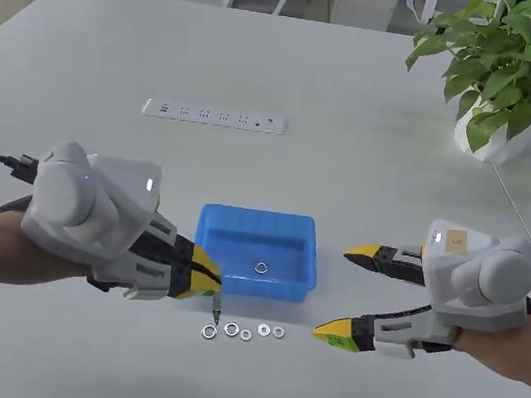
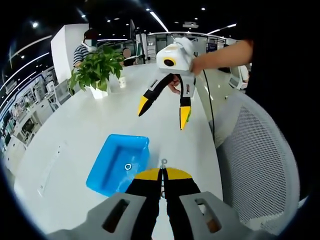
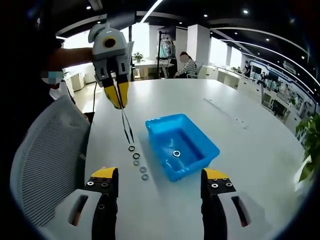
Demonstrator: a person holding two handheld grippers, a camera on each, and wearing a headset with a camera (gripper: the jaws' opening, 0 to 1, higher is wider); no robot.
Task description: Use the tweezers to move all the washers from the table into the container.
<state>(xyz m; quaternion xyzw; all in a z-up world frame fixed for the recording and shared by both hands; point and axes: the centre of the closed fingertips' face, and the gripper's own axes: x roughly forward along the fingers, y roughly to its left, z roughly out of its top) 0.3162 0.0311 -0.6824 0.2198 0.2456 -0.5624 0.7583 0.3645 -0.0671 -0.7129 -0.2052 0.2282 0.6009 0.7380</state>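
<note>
Step in hand: picking up a washer, as I judge it. One washer (image 1: 260, 268) lies already inside the blue container (image 1: 257, 216); five washers (image 1: 246, 334) lie in a row on the table (image 1: 359, 151), just near of the container's near wall.
Left gripper (image 1: 206, 278): its jaws are pressed together on the tweezers (image 3: 126, 122), which point down at the leftmost washer (image 1: 209, 332) of the row.
Tweezer tips: at this washer or just above it; I cannot tell whether they already pinch it.
Right gripper (image 1: 345, 291): jaws spread wide with nothing between them; it hovers right of the container and of the row, apart from both.
Next move, my judgement: pinch the ring on its edge, lift it above the near wall, carry it a short way far and a little right, and let go over the container floor.
Edges: the near wall is the only obstacle on this path; the other washers lie close to the right of the tips and could be pushed.
Open room: wide bare table to the far side; a power strip (image 1: 215, 116) and a plant (image 1: 504, 60) stand well apart from the work.
</note>
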